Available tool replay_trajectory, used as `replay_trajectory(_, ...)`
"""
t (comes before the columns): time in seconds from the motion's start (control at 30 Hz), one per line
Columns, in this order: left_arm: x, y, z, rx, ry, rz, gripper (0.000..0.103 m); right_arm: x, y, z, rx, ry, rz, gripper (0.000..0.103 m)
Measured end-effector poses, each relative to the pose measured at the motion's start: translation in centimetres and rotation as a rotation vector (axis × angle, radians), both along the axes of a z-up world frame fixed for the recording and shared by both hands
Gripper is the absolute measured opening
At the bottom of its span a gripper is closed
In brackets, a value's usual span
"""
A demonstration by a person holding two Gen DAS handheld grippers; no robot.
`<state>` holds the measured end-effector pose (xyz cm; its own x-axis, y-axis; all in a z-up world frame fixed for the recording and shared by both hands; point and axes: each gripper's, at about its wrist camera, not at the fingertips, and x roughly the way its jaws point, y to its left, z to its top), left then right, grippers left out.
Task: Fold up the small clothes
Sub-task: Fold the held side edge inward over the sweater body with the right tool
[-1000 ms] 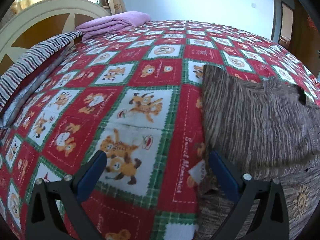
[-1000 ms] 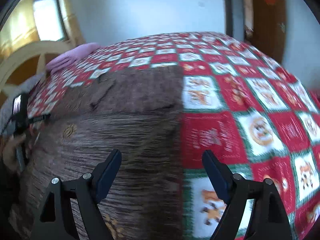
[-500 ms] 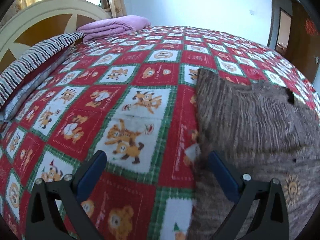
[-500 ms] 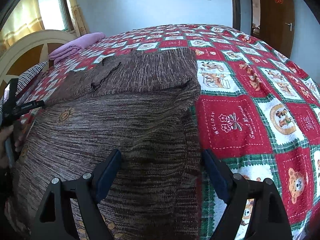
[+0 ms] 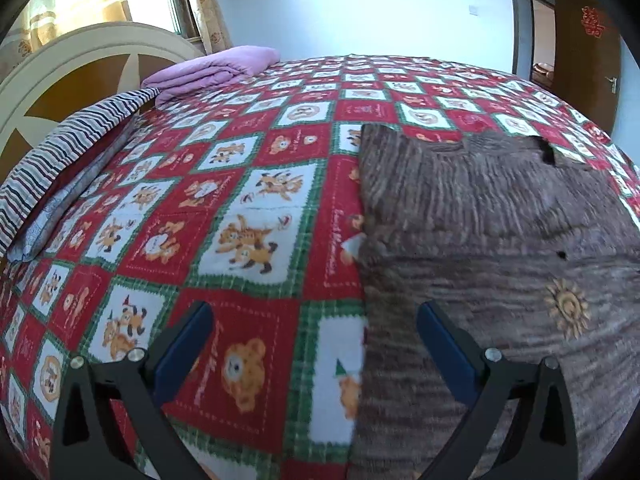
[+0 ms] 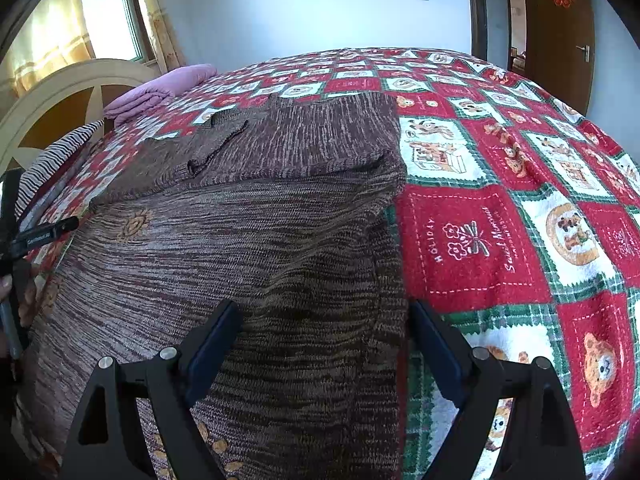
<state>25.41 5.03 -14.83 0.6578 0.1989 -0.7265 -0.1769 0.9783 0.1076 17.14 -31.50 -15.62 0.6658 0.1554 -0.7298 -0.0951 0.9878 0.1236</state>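
While the brown marled knit sweater (image 6: 256,248) lies spread flat on the red, white and green bear-print quilt (image 5: 248,208), both claws hover low over its near part, jaws apart and holding nothing. The left gripper (image 5: 312,344) straddles the garment's left side edge; the right gripper (image 6: 324,336) straddles its right side edge. The step in hand looks like lining up for a fold. Next, each claw likely needs to drop, pinch its edge and lift evenly, so the knit does not bunch.
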Motion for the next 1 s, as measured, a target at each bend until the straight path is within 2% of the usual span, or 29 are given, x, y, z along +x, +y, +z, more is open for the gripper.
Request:
replay_trajectory(0.3,-2.6,-0.3,0.1,-0.006,0.011,-0.027,0.103,-1.2,1.0,0.6,-0.073,0.0,-0.022,0.087)
replay_trajectory(0.53,-4.9,-1.0,0.8,-0.01,0.008,-0.072,0.103,-3.0,1.2,1.8,-0.003,0.043,-0.015,0.087)
replay_trajectory(0.83,-8.0,-2.3,1.1,0.016,0.014,-0.145,0.103,-6.0,2.4,2.8,-0.05,0.056,0.032,0.087)
replay_trajectory(1.0,-9.2,-2.3,0.9,0.005,0.031,-0.159,0.103,-7.2,2.6,3.1,-0.053,0.058,0.04,0.087)
